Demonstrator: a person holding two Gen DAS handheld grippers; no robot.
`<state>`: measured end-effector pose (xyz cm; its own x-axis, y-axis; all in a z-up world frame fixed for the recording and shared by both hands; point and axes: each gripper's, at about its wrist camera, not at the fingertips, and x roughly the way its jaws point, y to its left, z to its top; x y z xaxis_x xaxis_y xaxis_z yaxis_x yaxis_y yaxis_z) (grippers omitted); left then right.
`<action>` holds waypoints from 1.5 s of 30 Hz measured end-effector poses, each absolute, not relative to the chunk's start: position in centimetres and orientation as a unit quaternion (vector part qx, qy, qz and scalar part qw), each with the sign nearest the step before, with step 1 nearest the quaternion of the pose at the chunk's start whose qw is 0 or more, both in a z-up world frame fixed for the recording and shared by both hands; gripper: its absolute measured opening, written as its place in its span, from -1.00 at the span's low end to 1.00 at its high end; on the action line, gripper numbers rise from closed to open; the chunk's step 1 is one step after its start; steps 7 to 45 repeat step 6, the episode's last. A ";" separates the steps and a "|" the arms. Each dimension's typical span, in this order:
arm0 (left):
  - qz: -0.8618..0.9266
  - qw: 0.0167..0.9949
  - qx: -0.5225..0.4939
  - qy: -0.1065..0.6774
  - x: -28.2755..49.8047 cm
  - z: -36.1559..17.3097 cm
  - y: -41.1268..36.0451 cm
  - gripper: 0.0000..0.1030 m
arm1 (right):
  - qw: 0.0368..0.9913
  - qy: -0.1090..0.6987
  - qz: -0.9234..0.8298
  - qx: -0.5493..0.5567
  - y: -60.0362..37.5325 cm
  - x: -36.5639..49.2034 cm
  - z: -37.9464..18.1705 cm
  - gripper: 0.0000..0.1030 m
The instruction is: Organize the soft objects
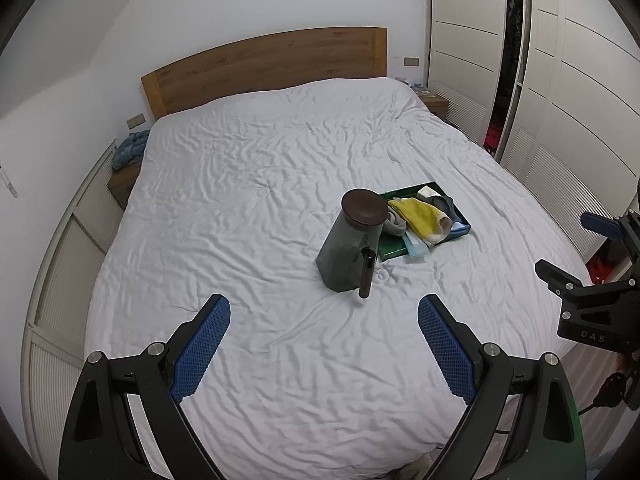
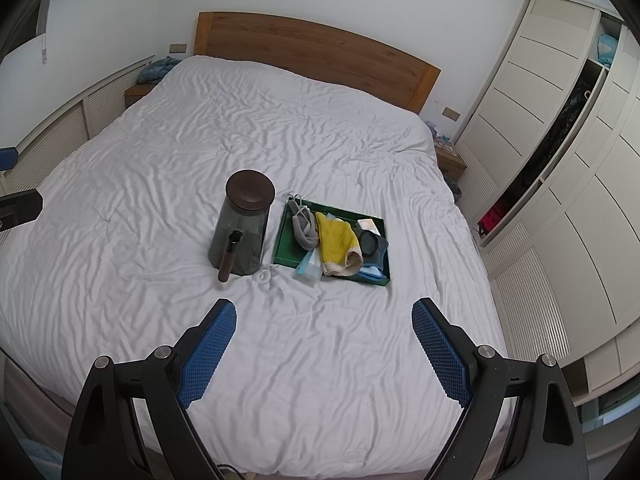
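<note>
One green rectangular tray (image 2: 282, 240) on the wrinkled white bed (image 2: 160, 140), holding a heap of soft cloths: one yellow (image 2: 335, 240), one grey (image 2: 304, 230). One dark jar (image 2: 240, 228), round brown lid, just beside the tray. Left claw (image 1: 324, 344) and right claw (image 2: 324, 344): wide open, empty.

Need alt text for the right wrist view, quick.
A green tray of soft items, topped by a yellow cloth, sits on a white bed beside a grey jug with a brown lid. The open right claw frames the foreground, holding nothing.
</note>
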<state>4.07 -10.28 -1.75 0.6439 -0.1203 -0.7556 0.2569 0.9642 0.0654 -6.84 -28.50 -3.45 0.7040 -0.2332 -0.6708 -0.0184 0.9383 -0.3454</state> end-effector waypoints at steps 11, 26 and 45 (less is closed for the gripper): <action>-0.106 0.901 0.083 0.412 4.1 -1.9 -10.2 0.79 | 0.908 0.380 -0.059 -0.166 -28.5 -6.7 -3.4 0.76; -0.106 0.901 0.083 0.412 4.1 -1.9 -10.2 0.79 | 0.908 0.380 -0.059 -0.166 -28.5 -6.7 -3.4 0.76; -0.106 0.901 0.083 0.412 4.1 -1.9 -10.2 0.79 | 0.908 0.380 -0.059 -0.166 -28.5 -6.7 -3.4 0.76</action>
